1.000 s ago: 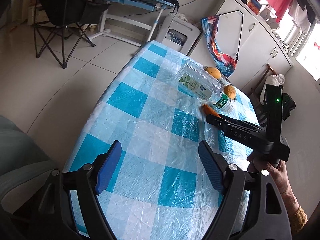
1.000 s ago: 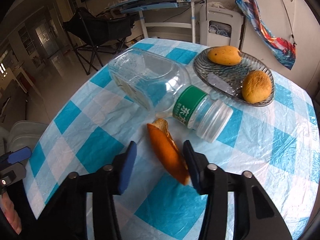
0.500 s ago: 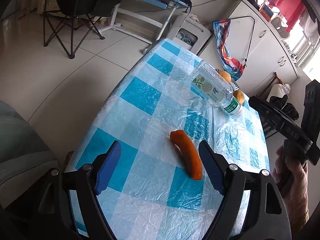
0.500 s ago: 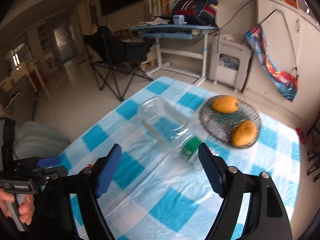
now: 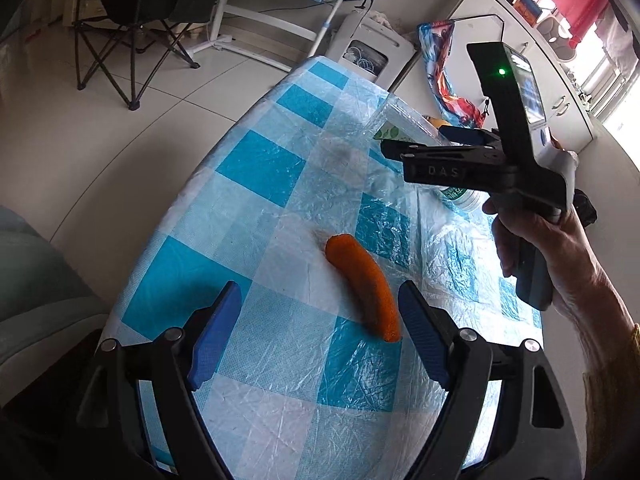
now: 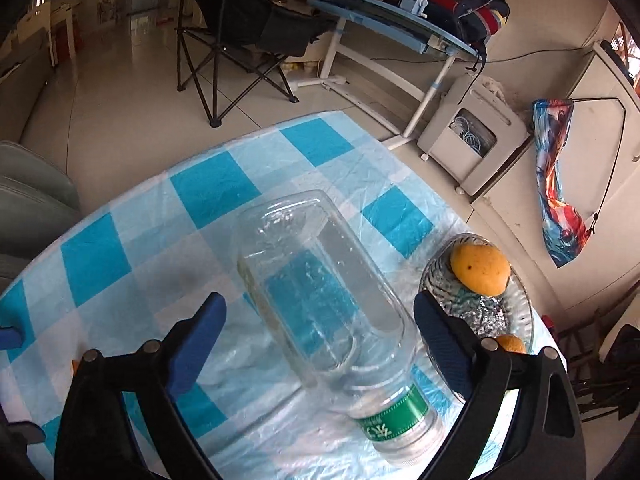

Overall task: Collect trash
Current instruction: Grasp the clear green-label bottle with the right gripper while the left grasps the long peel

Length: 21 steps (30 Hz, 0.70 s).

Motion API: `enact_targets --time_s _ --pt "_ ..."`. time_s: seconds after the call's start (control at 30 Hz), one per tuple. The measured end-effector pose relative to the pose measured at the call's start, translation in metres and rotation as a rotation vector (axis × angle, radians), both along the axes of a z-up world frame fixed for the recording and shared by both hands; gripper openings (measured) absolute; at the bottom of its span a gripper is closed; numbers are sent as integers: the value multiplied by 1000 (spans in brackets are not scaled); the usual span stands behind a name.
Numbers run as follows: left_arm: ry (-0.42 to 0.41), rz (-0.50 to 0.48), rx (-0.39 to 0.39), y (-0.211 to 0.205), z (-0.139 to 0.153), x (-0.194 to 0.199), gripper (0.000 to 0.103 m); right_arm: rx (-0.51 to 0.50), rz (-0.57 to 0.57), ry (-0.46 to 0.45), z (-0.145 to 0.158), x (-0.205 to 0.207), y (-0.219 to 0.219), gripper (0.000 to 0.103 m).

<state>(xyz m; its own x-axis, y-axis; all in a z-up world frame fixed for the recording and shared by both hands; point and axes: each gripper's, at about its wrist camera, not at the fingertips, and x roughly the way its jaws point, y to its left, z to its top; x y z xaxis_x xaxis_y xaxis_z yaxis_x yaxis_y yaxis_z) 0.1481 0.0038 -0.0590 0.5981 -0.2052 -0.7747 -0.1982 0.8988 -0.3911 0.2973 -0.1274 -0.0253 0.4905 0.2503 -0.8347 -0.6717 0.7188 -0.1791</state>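
Two pieces of trash lie apart on the checked table (image 5: 256, 176), each seemingly lined up for its own tool: the orange peel (image 5: 362, 286) rests just ahead of the left tongs (image 5: 320, 336), close to the right pad. Those tongs gape wide and hold nothing. Further right, the right tongs (image 6: 320, 340) hang equally wide and empty over the plastic bottle (image 6: 324, 300) lying on its side beside the fruit dish (image 6: 520, 320), likely ready to close on it.
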Motion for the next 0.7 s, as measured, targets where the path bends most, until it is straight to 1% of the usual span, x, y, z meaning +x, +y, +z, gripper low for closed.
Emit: enact_targets --time_s 0.03,0.07,0.13,0.2,0.23,0.4,0.5,0.6,0.7 --pt "3 1 -1 0 -1 0 77 11 -10 23 -2 2 -1 90" --pt "5 1 -3 0 -1 0 77 27 -13 38 -2 1 -2 87" --pt "5 2 -3 0 -2 1 77 69 -14 73 -1 -5 -9 78" --pt "5 3 6 -1 -2 1 77 96 -27 99 1 -16 -18 61" --pt "6 4 11 -1 -2 1 77 114 -37 108 2 -23 -26 57" --pt "-1 10 54 -5 -3 4 79 174 -139 116 1 -66 -75 56" --pt "-7 7 87 -11 -3 8 80 177 -202 135 3 -86 -99 56" --pt "-20 -3 133 -20 -1 15 80 171 -224 147 8 -105 -105 56" --pt "-33 -21 185 -33 3 23 80 200 -248 183 2 -125 -110 56"
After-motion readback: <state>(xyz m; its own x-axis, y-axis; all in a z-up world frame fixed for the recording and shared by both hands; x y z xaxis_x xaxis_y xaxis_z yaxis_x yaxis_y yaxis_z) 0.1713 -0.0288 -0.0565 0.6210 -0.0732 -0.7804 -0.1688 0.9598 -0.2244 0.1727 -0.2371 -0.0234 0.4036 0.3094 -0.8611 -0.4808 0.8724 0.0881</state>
